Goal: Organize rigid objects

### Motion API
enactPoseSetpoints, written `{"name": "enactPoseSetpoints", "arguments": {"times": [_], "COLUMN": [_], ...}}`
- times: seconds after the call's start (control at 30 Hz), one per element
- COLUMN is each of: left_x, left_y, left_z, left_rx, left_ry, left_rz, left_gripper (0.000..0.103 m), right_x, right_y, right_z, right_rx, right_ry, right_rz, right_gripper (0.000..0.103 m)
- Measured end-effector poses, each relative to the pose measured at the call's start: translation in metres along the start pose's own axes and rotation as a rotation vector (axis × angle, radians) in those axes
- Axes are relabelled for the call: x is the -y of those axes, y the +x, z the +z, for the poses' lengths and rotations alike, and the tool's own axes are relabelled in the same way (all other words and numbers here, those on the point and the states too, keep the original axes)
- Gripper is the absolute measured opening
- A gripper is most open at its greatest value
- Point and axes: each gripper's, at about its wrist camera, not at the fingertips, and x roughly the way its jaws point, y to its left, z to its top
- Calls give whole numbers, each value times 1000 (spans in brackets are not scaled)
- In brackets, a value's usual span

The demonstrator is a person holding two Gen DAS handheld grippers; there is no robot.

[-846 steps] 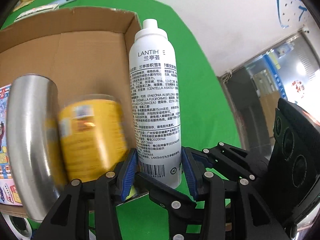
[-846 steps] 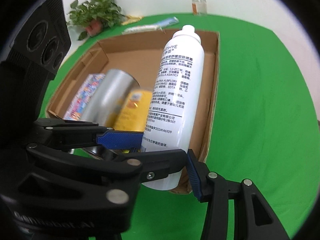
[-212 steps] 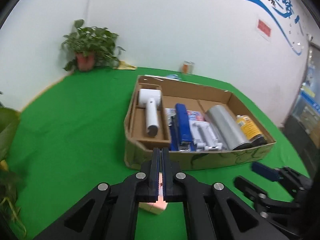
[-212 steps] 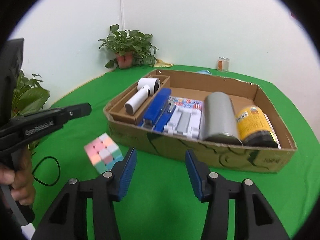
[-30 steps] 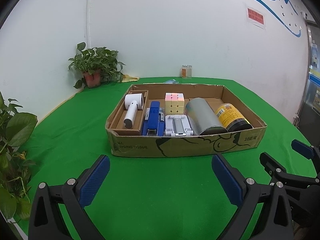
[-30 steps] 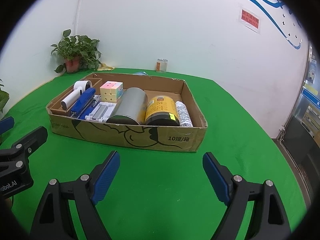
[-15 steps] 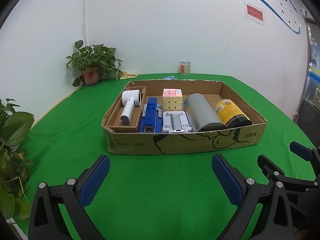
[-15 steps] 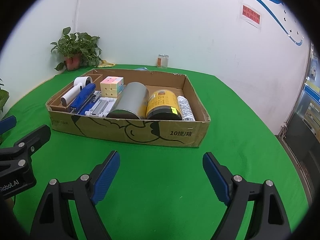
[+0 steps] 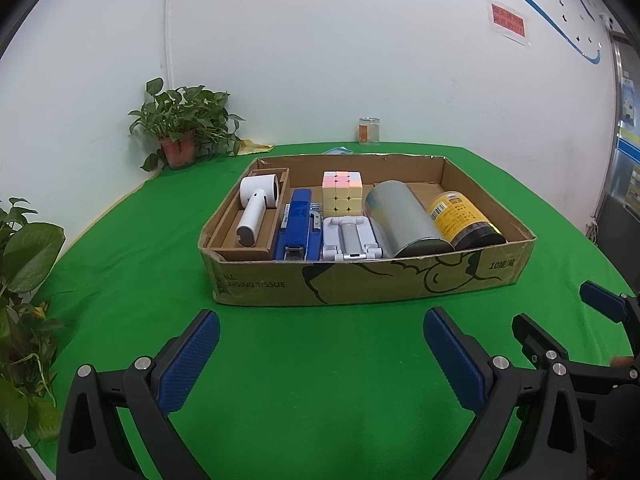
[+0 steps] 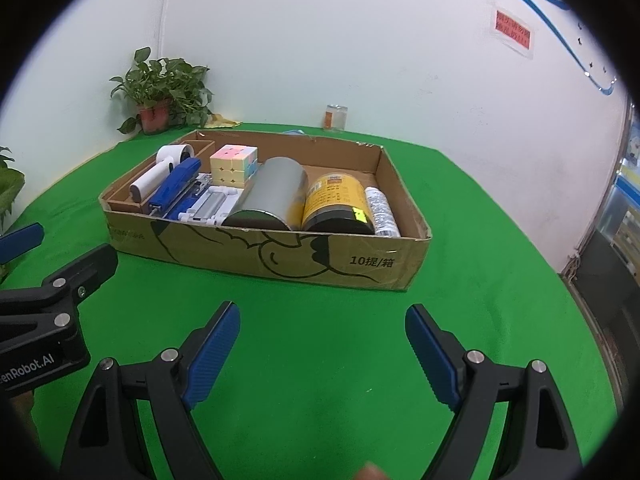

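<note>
A cardboard box (image 9: 360, 284) (image 10: 280, 256) lies on the green table. In it are a white handheld device (image 9: 256, 208), a blue stapler (image 9: 298, 228), a pastel cube (image 9: 342, 194) (image 10: 234, 164), a white folding stand (image 9: 350, 238), a silver can (image 9: 404, 220) (image 10: 272, 196), a yellow jar (image 9: 464, 216) (image 10: 334, 202) and a white spray bottle (image 10: 382, 212). My left gripper (image 9: 320, 354) is open and empty in front of the box. My right gripper (image 10: 322, 350) is open and empty too, to the right of the left one.
A potted plant (image 9: 180, 136) (image 10: 158, 96) and a small glass jar (image 9: 368, 131) (image 10: 336, 117) stand at the table's far edge by the wall. Leafy plants (image 9: 24, 280) are at the left. A dark cabinet (image 10: 612, 272) stands right.
Both grippers stay open and empty. The box sits slightly closer in both views than a second ago. The cube lies in the box, as it did one second ago.
</note>
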Motion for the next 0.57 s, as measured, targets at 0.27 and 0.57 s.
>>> {"name": "enactPoseSetpoints", "arguments": {"times": [0.27,0.57], "left_x": [-4,-7], "left_y": [3,0], "left_z": [-2,-7], "left_rx": [-10,1], "left_ry": [-10,-19], "left_rz": [1,7], "left_gripper": [102,103], "right_x": [-10,-5], "right_y": [-9,-9], "right_z": [-1,-2], "right_rx": [66,37], "right_ry": [-45,-1], "right_rz": [-22,50], "right_gripper": [97,102]}}
